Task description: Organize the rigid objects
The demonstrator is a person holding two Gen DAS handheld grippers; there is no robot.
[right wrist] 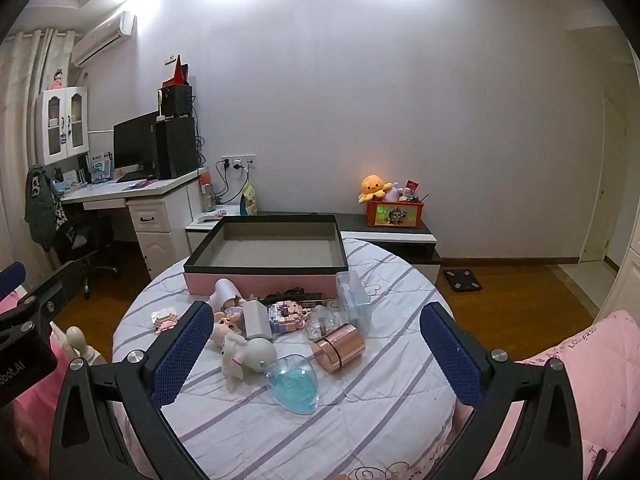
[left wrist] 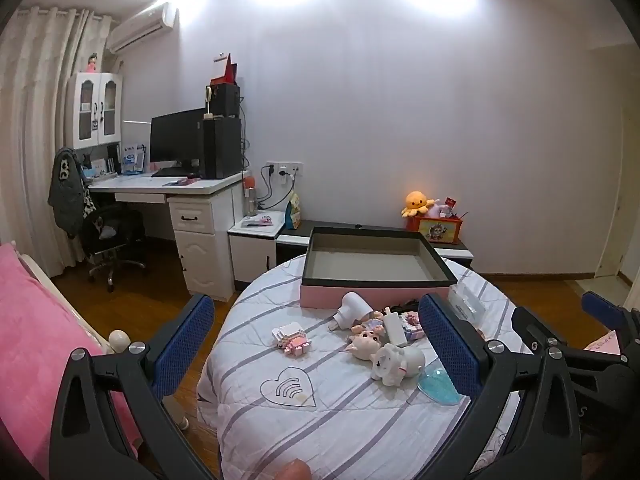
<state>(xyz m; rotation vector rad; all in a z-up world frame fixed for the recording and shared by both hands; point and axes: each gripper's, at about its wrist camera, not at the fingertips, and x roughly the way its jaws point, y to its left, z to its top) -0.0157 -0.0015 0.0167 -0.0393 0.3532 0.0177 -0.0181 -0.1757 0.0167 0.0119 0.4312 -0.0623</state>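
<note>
Both grippers hang above the near edge of the round table (right wrist: 360, 420), which is covered by a striped cloth, and both are released, holding nothing. The left gripper (left wrist: 316, 344) has its 2 blue pads wide apart, and the right gripper (right wrist: 316, 344) stands the same way.

The task's things lie in a loose heap near the middle of the table: a white animal figure (right wrist: 248, 354), a blue heart-shaped case (right wrist: 294, 384) just beside it, a rose-gold cylinder (right wrist: 340, 346) lying on its side, a clear plastic box (right wrist: 354, 300), a block-built toy (right wrist: 286, 314) and a small doll head (right wrist: 226, 326). One more block toy (left wrist: 290, 338) lies apart, toward the left edge. Behind the heap, at the far edge, the pink box (right wrist: 264, 256) with a dark rim stands open, and I see nothing inside it.

By my judgement no thing is sorted yet, so the step in hand is choosing the first pick. The next move probably calls for lowering 1 gripper over a free-standing piece, such as the cylinder, and aligning the pads across its narrow side before closing.
</note>
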